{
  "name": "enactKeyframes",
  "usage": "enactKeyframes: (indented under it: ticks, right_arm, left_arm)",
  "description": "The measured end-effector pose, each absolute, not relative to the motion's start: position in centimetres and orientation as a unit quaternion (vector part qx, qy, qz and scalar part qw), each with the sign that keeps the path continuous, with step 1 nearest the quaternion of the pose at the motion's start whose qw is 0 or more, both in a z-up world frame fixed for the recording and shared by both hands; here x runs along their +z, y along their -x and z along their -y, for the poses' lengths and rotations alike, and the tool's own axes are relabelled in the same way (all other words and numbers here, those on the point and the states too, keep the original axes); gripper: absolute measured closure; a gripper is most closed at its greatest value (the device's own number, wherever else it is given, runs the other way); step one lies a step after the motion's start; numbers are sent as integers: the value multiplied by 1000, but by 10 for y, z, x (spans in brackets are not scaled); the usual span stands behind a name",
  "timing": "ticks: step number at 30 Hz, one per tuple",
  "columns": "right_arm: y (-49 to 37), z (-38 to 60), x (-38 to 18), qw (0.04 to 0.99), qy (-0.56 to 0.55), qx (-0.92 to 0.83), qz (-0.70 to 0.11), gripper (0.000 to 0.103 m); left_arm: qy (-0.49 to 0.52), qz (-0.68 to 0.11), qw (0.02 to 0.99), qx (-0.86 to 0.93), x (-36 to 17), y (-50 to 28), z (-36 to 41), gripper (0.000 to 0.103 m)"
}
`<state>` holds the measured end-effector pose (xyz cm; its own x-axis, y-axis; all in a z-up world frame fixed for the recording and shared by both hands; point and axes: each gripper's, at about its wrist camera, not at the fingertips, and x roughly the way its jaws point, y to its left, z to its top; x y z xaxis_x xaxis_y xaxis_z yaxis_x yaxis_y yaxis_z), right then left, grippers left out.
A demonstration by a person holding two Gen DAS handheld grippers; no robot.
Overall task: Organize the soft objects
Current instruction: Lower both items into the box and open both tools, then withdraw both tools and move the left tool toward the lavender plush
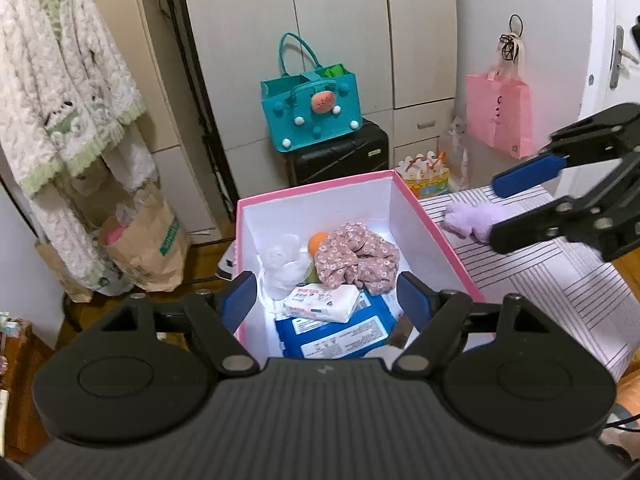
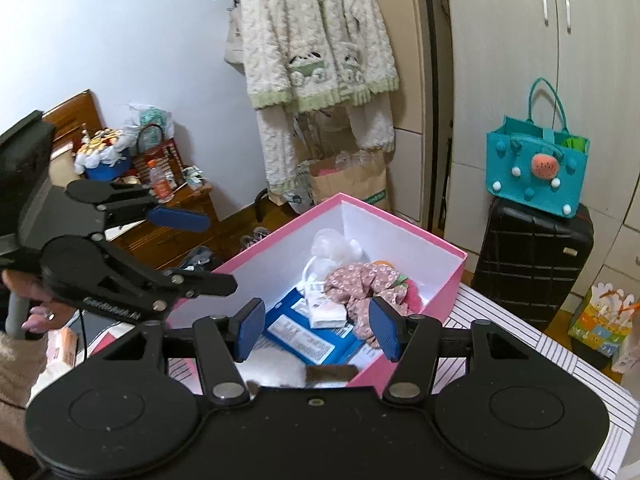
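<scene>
A: Now, take your left wrist view first. What do you read?

B: Your left gripper (image 1: 327, 298) hangs over the near end of the pink box (image 1: 436, 216), jaws apart, nothing between the pads. Inside the box lie a floral fabric piece (image 1: 356, 254), a white soft toy (image 1: 282, 266), a white tissue pack (image 1: 320, 300) and a blue wipes pack (image 1: 336, 334). The tissue pack rests partly on the wipes pack. An orange item shows behind the fabric; you cannot identify it.

A: And outside the box?

B: A lilac plush (image 1: 470, 220) lies on the striped tabletop (image 1: 560, 280), near the far edge, just beside the box's right wall. Your right gripper (image 1: 496, 212) enters from the right edge, jaws apart, next to that plush. Contact cannot be confirmed.

A: Switch to your right wrist view.

B: Your right gripper (image 2: 316, 330) is above the box's near wall, jaws apart and empty. The box contents appear beyond the pads. Something white and fluffy shows at the bottom between the fingers; you cannot tell what.
</scene>
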<state>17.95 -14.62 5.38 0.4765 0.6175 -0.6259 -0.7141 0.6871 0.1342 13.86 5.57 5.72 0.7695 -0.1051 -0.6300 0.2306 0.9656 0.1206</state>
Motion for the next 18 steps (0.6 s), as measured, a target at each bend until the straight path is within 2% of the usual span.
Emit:
enactKeyframes:
  ticks: [18]
  right_arm:
    - [-118, 206, 61, 864, 90, 360, -339, 40]
  left_arm:
    - [-137, -344, 921, -125, 74, -96, -11, 25]
